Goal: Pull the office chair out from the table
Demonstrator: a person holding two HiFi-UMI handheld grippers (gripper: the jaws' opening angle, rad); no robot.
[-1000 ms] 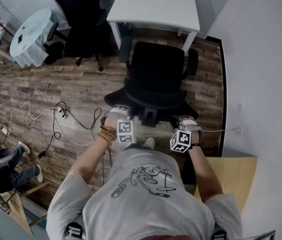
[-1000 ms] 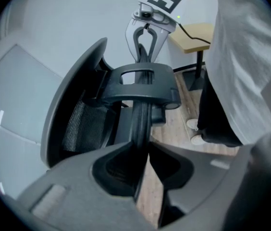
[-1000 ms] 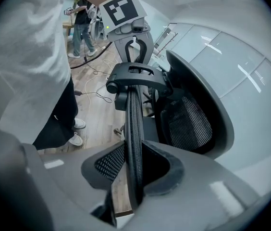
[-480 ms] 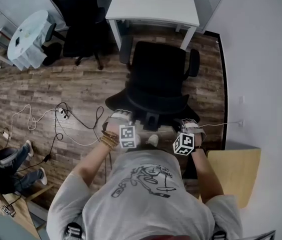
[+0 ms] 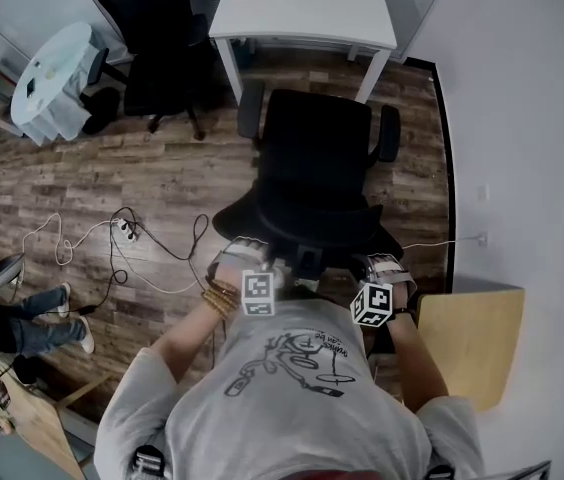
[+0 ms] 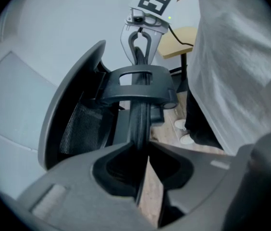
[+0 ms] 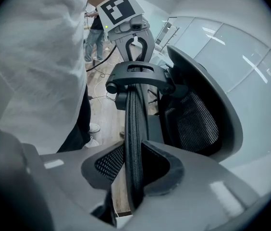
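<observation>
Open wooden floor (image 5: 162,178) lies left of the office chair (image 5: 317,168), and a wall (image 5: 522,118) runs close on its right. The chair stands just before the white desk (image 5: 307,8), facing it. The left gripper (image 6: 142,162) and right gripper (image 7: 133,172) each pinch the backrest's top rim, either side of its bracket (image 6: 140,83).

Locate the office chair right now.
Head view, centre: the office chair stands between the white table above and the person, its backrest rim clamped by the left hand-held gripper and right hand-held gripper.
</observation>
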